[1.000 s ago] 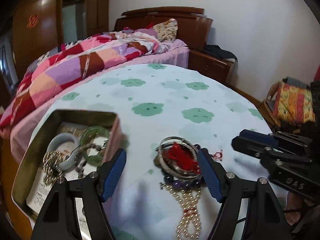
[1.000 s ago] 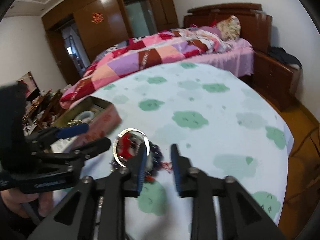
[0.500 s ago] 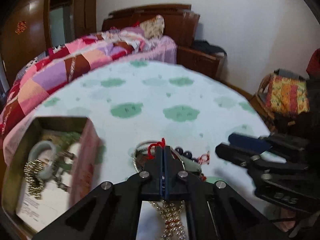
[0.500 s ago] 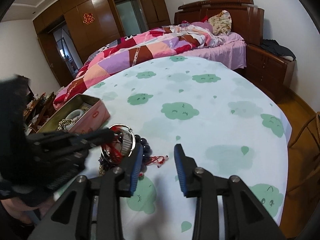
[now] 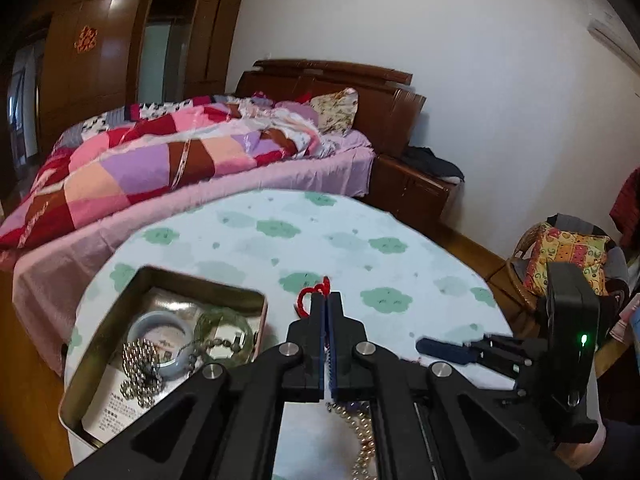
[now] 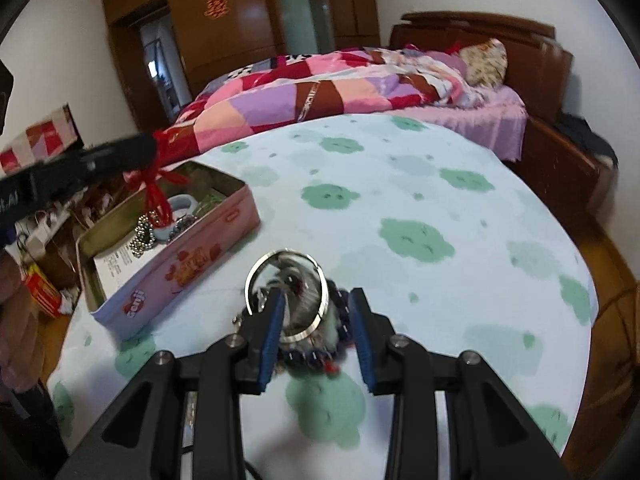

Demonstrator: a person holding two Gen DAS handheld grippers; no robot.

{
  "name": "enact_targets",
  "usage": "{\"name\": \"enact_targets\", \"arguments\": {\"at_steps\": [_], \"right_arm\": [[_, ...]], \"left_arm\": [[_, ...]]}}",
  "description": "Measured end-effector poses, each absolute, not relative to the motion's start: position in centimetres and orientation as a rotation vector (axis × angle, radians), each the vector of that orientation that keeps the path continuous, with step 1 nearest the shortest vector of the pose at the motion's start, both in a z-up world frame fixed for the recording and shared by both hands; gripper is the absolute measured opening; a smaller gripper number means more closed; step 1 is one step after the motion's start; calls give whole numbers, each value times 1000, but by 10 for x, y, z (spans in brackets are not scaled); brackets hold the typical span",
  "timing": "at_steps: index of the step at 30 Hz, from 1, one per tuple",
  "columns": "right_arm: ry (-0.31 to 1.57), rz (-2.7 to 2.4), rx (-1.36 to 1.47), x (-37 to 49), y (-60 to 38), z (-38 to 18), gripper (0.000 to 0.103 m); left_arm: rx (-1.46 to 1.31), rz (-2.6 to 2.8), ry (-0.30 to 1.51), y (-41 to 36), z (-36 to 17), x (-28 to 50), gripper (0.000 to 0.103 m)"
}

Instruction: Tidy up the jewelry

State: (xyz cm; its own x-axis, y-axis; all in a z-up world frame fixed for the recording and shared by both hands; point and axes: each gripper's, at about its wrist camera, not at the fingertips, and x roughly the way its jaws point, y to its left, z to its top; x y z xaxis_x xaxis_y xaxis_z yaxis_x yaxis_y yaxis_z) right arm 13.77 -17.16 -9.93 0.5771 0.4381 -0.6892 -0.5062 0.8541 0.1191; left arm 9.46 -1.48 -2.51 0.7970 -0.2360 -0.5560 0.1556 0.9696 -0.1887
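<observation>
Cord [image 5: 310, 294], red, is sitting pinched in your left gripper [image 5: 327, 312], hanging above the tin [image 6: 224, 216] w/ bangles and beads inside. Your right gripper [image 6: 316, 330] is spreading its fingers around the silver bangle [image 6: 286, 296] on the tablecloth [image 6: 400, 208].

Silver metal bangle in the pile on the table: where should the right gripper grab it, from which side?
Grip the near rim of the silver metal bangle, coming in low from the front. It stands tilted on the dark bead strand with its opening facing the camera, so one finger can go inside and one outside. The right gripper is open, and its left finger looks to be already in the hoop.
</observation>
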Motion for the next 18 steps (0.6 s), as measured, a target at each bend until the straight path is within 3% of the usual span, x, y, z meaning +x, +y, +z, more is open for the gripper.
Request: {"name": "enact_targets", "arguments": {"at_steps": [18], "right_arm": [[877,481,-139,175,-164,-116,34]], "left_arm": [[-175,-214,654,-6,-41,95,0]]}}
